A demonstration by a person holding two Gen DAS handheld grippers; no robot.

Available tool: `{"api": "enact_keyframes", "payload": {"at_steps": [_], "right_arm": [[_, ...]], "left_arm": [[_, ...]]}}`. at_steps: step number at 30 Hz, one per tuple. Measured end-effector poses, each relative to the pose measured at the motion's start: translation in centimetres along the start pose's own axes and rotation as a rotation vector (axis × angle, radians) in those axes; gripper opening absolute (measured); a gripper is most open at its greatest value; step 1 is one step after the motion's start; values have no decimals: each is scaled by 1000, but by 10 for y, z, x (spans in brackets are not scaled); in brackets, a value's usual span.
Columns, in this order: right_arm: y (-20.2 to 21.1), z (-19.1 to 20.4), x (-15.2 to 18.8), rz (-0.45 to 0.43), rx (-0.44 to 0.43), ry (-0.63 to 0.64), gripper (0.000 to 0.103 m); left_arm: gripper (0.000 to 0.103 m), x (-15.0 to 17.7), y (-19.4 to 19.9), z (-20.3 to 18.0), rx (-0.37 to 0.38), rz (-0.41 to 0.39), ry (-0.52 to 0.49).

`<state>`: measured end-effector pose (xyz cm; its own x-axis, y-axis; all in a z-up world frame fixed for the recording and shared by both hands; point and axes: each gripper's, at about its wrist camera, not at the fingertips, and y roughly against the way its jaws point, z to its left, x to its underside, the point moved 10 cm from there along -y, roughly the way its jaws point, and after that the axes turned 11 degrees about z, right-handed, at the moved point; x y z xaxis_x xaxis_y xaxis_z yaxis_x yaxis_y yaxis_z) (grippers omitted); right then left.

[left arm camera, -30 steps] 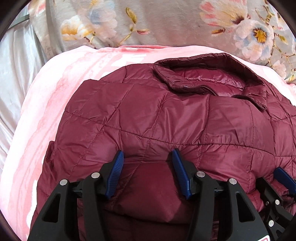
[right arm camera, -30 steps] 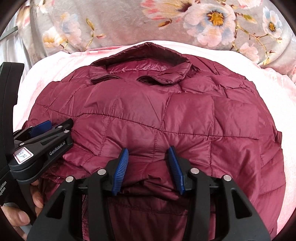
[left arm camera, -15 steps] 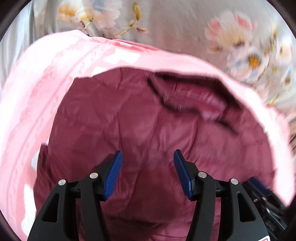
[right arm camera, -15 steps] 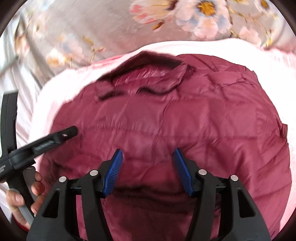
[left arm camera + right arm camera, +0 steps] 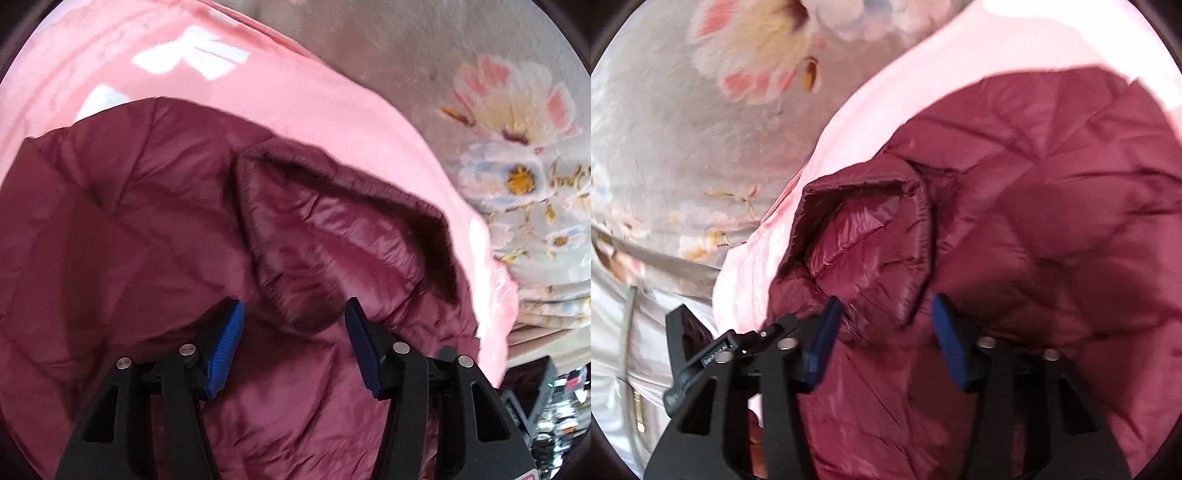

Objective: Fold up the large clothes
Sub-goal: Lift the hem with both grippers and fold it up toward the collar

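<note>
A maroon quilted puffer jacket (image 5: 140,229) lies on a pink blanket (image 5: 207,85), its collar (image 5: 332,229) standing up. It also fills the right wrist view (image 5: 1052,206), collar (image 5: 871,236) at the middle. My left gripper (image 5: 293,343) is open, its blue pads on either side of the collar's near end, just above the fabric. My right gripper (image 5: 882,339) is open too, pads on either side of the collar's other end. The left gripper's black body (image 5: 713,354) shows at the lower left of the right wrist view.
A grey floral bedspread (image 5: 517,155) lies beyond the blanket and shows in the right wrist view (image 5: 701,110) too. Pale fabric (image 5: 613,350) lies at the left edge there. Dark clutter (image 5: 546,398) sits off the bed at the right.
Both grippers let go of the folded-up lower part of the jacket, opened, and moved forward over it to the collar. Both views have tilted.
</note>
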<state>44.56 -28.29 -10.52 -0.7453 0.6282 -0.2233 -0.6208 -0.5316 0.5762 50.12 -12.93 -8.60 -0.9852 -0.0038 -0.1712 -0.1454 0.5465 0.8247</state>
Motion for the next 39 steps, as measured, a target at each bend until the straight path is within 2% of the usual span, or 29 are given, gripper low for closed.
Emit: {"api": "enact_keyframes", "payload": {"at_steps": [1,2,4,6,8,11,13,16,19,21,33,36,39], "right_arm": [[0,6,-5,1,-41,-7,10],[5,17,-11,-28,-74,9,9],[19,30,-13,-93,-18,103,7],[26,36,-7,-138,109,218,7],[26,27,5,-150,269,317,7],[16,8,15,-141,426,395,7],[8,-6,17,-126,472,408,7],[5,-14,20,-138,498,430,7],[-2,-13,25,-168,547,471,7],[-3,-12,24,-175,576,487,8],[-2,-16,24,-164,534,459,9],[9,-20,32,-136,479,431,10],[31,-24,41,-123,479,425,11]], "left_arm": [[31,-4,0,-6,32,-21,-24],[13,-6,0,-9,33,-19,-34],[12,-9,4,-14,24,-37,-56],[10,-7,12,-16,-9,-76,-98],[9,1,18,-14,-60,-117,-163],[8,11,6,1,-134,-127,-204],[8,14,-5,11,-170,-124,-223],[11,18,-8,19,-178,-180,-257],[16,22,-10,21,-217,-256,-304],[16,23,-10,20,-248,-272,-319],[18,19,-13,16,-308,-298,-340],[18,26,-7,20,-321,-294,-357],[18,37,7,27,-373,-277,-405]]}}
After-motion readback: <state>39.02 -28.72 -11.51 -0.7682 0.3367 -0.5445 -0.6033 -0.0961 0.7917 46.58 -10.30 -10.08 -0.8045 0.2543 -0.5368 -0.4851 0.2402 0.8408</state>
